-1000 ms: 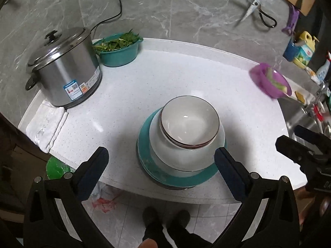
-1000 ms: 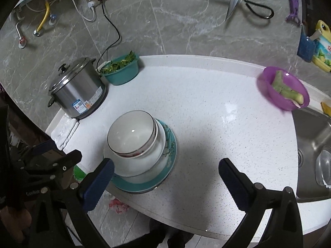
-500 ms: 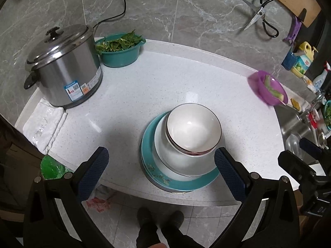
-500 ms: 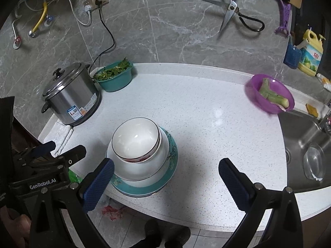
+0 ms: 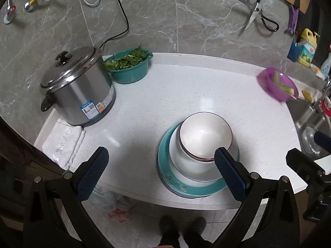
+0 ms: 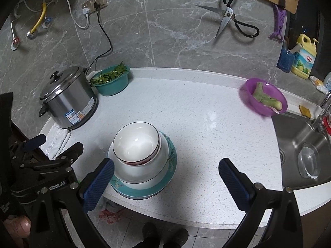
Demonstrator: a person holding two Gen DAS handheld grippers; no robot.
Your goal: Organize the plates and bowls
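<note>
A stack stands near the counter's front edge: a teal plate (image 5: 175,188) at the bottom, a white plate or bowl on it, and white bowls (image 5: 204,136) with dark rims nested on top. The stack also shows in the right wrist view, with the teal plate (image 6: 171,165) and the top bowl (image 6: 135,142). My left gripper (image 5: 159,171) is open and empty, held above the front edge to the left of the stack. My right gripper (image 6: 165,179) is open and empty, above the front edge to the right of the stack.
A steel rice cooker (image 5: 76,88) stands at back left on a white cloth (image 5: 62,144). A teal basin of greens (image 5: 129,67) sits behind it. A purple bowl (image 6: 262,97) sits by the sink (image 6: 300,140). Scissors (image 6: 229,18) hang on the wall.
Both grippers have drawn back and up from the stack, so it looks smaller and more of the wall shows. The stack has not moved. Both grippers stay open.
</note>
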